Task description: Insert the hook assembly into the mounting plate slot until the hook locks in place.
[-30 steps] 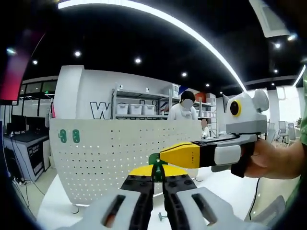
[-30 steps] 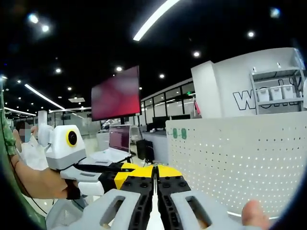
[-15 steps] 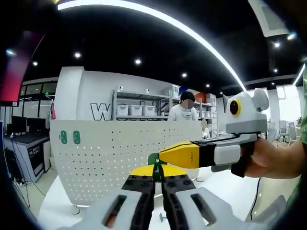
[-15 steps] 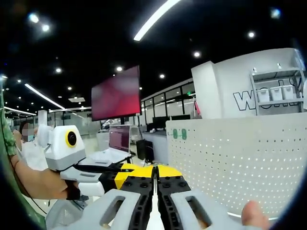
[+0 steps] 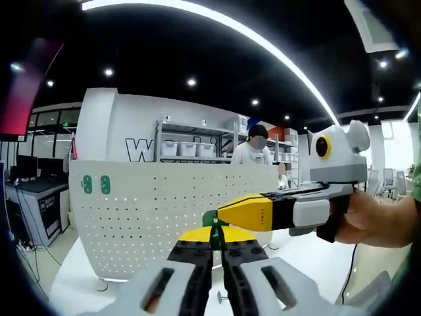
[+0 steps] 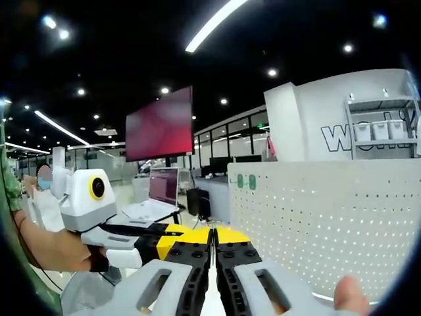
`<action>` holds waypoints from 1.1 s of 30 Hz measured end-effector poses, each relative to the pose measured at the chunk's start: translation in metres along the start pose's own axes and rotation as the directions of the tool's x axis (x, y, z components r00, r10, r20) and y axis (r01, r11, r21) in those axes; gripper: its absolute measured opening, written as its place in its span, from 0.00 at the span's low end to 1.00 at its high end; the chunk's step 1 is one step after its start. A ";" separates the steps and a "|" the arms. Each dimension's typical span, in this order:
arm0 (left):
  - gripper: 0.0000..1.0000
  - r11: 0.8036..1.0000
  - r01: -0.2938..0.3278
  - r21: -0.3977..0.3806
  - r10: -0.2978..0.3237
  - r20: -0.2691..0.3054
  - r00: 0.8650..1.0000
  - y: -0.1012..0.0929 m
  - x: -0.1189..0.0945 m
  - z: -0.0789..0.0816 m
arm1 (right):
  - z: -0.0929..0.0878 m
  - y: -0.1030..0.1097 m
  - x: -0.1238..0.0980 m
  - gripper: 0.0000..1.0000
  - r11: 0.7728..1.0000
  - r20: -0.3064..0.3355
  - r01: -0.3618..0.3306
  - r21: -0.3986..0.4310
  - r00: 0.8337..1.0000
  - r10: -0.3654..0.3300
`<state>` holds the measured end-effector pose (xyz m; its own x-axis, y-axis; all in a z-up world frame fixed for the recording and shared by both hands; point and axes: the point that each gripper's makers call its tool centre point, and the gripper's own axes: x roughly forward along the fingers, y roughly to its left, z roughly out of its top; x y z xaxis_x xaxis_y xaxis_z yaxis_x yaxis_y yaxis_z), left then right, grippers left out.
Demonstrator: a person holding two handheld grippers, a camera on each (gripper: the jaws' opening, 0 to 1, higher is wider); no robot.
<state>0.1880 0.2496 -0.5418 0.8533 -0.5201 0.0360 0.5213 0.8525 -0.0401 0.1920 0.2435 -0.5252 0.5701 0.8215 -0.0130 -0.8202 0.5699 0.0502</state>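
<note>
Left gripper view: the left gripper (image 5: 212, 245), jaws closed, pinches a small green hook piece (image 5: 212, 220) at its base, beside the right gripper (image 5: 227, 212), apparently shut, before the white perforated mounting plate (image 5: 164, 210). Judged light, stiff; hold low.

The two grippers meet tip to tip, the right gripper (image 5: 227, 214) crossing just ahead of the left gripper (image 5: 212, 238), so neither can go straight on. Beyond them the white pegboard (image 5: 164, 210) stands upright as a wall. Open air lies above its top edge (image 6: 329, 164) and off its end.
</note>
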 end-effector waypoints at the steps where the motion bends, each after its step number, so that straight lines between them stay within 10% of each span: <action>1: 0.03 1.000 0.000 -0.001 0.000 0.000 1.000 0.000 0.000 0.000 | 0.000 0.000 0.000 0.00 1.000 -0.001 0.000 0.000 1.000 0.000; 33: 0.03 1.000 0.000 0.000 0.000 -0.022 1.000 0.002 0.003 -0.006 | -0.006 -0.021 -0.016 0.25 0.998 -0.018 0.070 -0.009 0.997 -0.070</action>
<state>0.1913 0.2496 -0.5478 0.8535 -0.5208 0.0142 0.5210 0.8526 -0.0401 0.2003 0.2185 -0.5320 0.6248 0.7800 -0.0350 -0.7789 0.6258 0.0401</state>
